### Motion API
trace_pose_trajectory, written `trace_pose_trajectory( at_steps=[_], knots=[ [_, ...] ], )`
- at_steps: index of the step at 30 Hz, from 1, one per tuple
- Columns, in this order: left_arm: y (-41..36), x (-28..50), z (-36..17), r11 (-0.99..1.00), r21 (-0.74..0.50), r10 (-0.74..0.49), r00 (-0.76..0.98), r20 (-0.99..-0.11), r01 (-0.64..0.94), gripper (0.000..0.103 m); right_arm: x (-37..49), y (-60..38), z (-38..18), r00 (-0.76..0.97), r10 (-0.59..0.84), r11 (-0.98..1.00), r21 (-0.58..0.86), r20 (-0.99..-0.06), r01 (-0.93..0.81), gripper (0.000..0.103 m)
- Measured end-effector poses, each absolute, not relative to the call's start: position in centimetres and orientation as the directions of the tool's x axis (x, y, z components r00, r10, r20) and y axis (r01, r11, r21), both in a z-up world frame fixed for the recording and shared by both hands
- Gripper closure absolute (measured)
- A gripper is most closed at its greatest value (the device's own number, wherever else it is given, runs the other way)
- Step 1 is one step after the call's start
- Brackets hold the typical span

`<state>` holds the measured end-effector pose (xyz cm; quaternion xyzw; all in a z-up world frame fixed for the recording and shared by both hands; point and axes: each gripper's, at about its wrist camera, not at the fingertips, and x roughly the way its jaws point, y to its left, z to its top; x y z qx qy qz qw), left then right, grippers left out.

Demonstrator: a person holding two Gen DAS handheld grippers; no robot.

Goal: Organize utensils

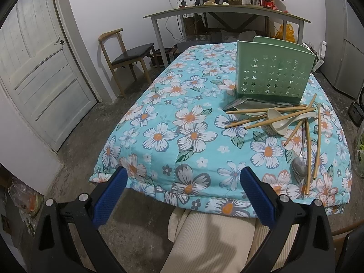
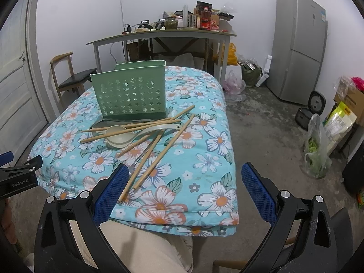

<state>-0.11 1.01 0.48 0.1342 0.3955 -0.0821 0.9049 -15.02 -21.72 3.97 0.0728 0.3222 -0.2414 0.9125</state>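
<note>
Both hand-held grippers, left (image 1: 183,195) and right (image 2: 184,192), are held spread and empty before the counter (image 2: 204,159). Chopsticks (image 2: 145,127) and spoons (image 2: 118,134) lie tangled beside the green holder (image 2: 132,91); a single topmost chopstick is best pinched first. "GenRobot.AI" is read on the left gripper.

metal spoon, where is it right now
The metal spoon lies near the table's front edge, at lower right in the left wrist view, among the bamboo chopsticks.
</note>
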Motion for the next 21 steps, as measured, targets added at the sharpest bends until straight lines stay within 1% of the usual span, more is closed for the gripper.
trace_pose_trajectory(
  at_steps=[10, 21],
  knots=[
    [1.0, -0.3, 0.6, 0.947, 0.191, -0.035, 0.674, -0.738, 0.258, 0.006, -15.1, -21.7, 4.0, 0.677, -0.395, 0.872, -0.023, -0.621, 0.489, 0.008],
    [0.7, 0.7, 1.5, 0.945, 0.234, 0.02, 0.674, -0.739, 0.229, 0.006, -14.4, -21.0, 4.1, 0.678, -0.386, 0.876, -0.017, -0.626, 0.483, 0.008]
  ],
)
